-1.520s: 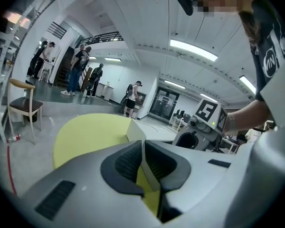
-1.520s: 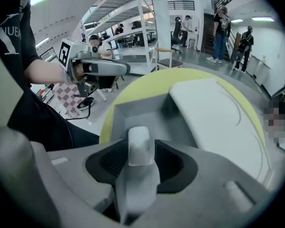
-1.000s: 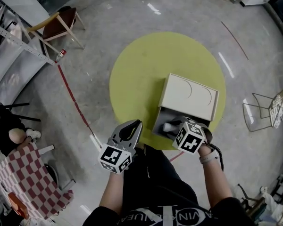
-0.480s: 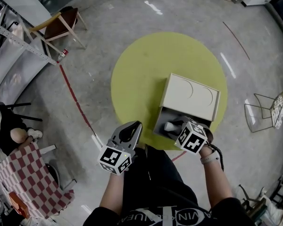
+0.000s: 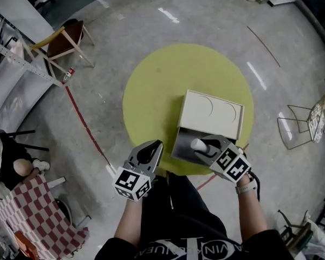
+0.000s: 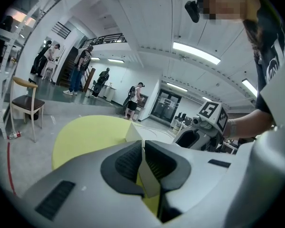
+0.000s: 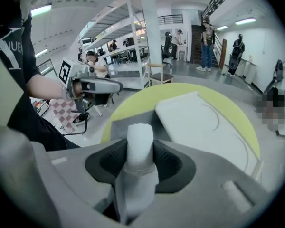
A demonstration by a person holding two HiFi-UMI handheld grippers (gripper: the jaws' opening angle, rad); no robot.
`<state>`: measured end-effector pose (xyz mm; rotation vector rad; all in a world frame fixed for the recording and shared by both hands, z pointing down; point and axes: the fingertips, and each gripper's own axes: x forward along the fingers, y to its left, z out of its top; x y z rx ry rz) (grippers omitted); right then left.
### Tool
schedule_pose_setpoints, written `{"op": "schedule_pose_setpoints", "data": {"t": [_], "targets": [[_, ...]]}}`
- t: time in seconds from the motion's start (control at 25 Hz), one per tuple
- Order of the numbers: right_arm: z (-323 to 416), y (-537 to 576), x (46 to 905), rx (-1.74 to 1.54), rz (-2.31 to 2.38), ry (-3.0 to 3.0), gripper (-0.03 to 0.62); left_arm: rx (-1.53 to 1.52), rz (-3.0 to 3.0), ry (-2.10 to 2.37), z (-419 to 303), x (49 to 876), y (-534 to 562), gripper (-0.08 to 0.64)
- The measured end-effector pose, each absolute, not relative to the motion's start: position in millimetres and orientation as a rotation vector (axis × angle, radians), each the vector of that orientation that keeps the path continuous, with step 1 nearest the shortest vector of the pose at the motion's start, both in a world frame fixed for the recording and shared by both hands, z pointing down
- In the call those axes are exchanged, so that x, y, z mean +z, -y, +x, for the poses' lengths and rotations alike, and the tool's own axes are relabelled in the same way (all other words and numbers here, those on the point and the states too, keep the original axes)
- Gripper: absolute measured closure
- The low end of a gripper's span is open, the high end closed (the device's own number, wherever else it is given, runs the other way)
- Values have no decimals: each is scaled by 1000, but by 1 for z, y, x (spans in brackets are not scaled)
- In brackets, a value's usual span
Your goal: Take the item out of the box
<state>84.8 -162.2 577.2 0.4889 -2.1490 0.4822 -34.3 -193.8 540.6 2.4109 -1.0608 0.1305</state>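
Gripping white bottle-like item [image 7: 140, 141] at neck, right gripper [image 5: 207, 148] had jaws clamped on it over box's [image 5: 211, 112] open near end, probably for lifting out. Left gripper [image 6: 143, 160], jaws together, empty, hung beside box.

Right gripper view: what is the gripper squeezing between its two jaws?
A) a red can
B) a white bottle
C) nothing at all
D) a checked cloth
B: in the right gripper view the right gripper has its jaws closed on both sides of a white bottle that stands upright between them.
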Motion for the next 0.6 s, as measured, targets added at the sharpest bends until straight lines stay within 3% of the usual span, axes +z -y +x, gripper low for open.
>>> {"op": "schedule_pose_setpoints", "data": {"t": [0.6], "targets": [[133,185,505,618,990,2442,426,162,2534,950,12,504,213,537]]}}
